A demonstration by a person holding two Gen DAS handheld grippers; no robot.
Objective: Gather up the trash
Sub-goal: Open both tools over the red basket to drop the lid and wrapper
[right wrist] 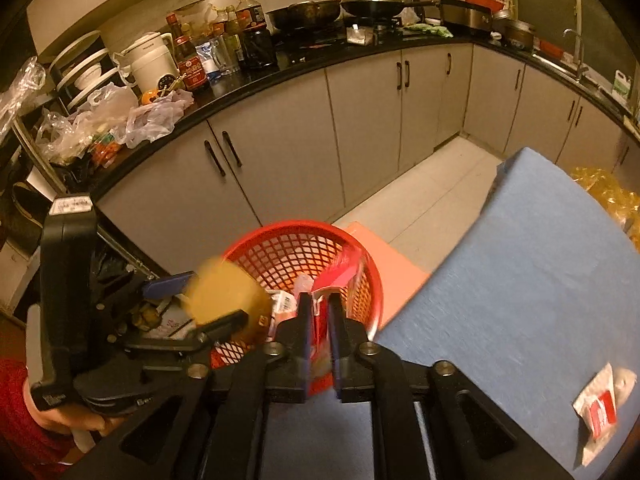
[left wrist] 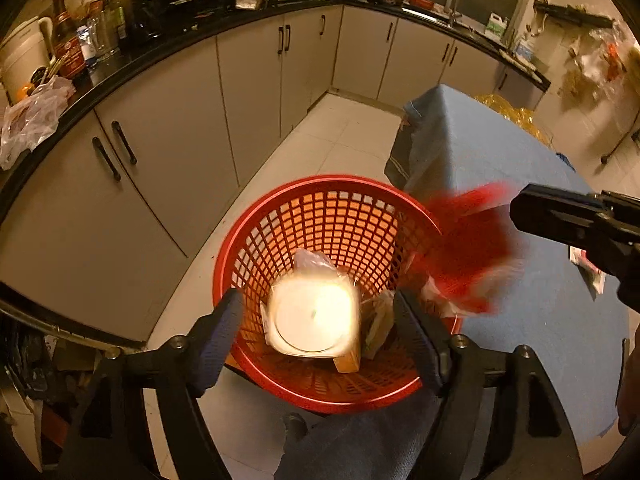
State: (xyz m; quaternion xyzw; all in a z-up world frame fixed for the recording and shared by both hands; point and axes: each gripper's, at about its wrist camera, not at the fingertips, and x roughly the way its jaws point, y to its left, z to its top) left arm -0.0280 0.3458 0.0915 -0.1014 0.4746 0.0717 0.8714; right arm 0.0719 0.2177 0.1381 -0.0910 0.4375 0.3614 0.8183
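Note:
A red mesh trash basket (left wrist: 280, 216) stands on the floor beside the blue-covered table (left wrist: 500, 168). My left gripper (left wrist: 320, 340) is open above it; a blurred white square container (left wrist: 314, 318) is between the spread fingers, over wrappers lying in the basket. In the right wrist view the basket (right wrist: 280, 248) is ahead, and my right gripper (right wrist: 319, 344) is shut on a red-and-white wrapper (right wrist: 334, 276) at its rim. The same wrapper (left wrist: 464, 248) shows blurred in the left wrist view. The left gripper (right wrist: 212, 300) appears with a blurred yellowish object (right wrist: 224, 292) at its fingers.
Another red-and-white wrapper (right wrist: 600, 408) lies on the blue table (right wrist: 540, 280) at the right. Grey cabinets (right wrist: 300, 152) under a black counter (right wrist: 280, 76) with bottles, pans and plastic bags curve around the left and back. Yellow bags (right wrist: 608, 196) lie behind the table.

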